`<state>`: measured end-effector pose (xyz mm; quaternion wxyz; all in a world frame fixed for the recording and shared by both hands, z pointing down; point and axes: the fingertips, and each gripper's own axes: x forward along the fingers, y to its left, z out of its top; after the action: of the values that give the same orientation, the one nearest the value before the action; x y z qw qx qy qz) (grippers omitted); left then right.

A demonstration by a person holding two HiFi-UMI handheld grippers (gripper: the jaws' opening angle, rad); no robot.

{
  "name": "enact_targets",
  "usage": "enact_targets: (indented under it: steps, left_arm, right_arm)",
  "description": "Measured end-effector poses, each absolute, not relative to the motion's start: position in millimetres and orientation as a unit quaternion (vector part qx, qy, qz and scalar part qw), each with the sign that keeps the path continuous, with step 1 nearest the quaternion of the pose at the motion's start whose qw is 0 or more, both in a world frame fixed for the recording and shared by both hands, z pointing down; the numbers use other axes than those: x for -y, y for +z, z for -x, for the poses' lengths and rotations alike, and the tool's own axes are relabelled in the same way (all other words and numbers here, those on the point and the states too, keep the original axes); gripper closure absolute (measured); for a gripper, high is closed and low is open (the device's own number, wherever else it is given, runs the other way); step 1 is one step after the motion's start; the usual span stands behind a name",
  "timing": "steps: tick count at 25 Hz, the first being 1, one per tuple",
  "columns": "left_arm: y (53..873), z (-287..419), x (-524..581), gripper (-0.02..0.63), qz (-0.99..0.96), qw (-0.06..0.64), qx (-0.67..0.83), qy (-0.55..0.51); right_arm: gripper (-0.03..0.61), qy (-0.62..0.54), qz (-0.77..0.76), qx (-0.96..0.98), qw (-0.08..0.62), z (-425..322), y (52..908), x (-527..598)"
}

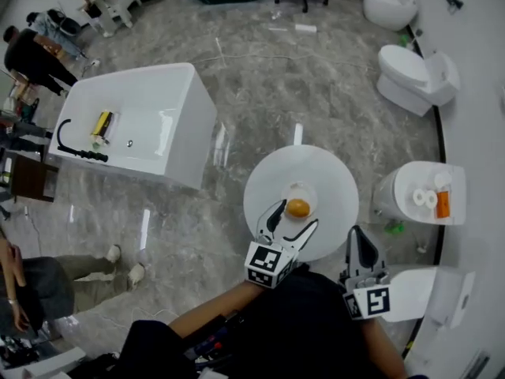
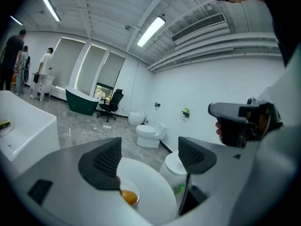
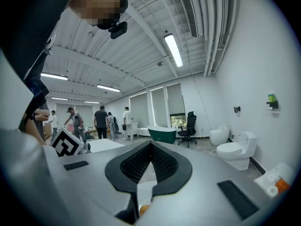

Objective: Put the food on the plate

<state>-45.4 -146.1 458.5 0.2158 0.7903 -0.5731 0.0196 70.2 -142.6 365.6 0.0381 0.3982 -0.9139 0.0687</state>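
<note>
Head and gripper views, placement stage. The orange food (image 1: 297,208) lies in the plate (image 1: 300,186) on the round white tabletop (image 1: 331,180); judged from this, the placing itself looks done. The left gripper (image 2: 149,161) hovers just behind the plate, its fingers (image 2: 101,161) spread wide with nothing between them. The right gripper (image 3: 150,154) is held off the tabletop's near edge, its fingers pressed together and empty. Only pulling the left gripper clear appears to be left.
</note>
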Motion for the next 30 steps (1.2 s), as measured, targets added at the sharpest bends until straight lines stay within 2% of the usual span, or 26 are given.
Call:
enact_targets:
  steps: [6, 12, 21, 30]
  left_arm:
    - [406, 50, 144, 0.236, -0.797, 0.163, 0.581, -0.014]
    - [364, 59, 136, 0.337, -0.791, 0.143, 0.593, -0.051]
    - [367, 78, 110, 0.613, -0.767, 0.141, 0.624, -0.04]
    - [362, 88, 81, 0.614, -0.753, 0.132, 0.643, -0.053]
  right_arm:
    - [0.574, 0.062, -0.389, 0.919, 0.014, -66, 353, 153]
    - [0.574, 0.056, -0.36, 0.931, -0.001, -45, 337, 154]
    - [0.574, 0.056, -0.317, 0.947, -0.002, -20, 337, 142]
    - [0.574, 0.043, -0.297, 0.954, 0.005, 0, 342, 118]
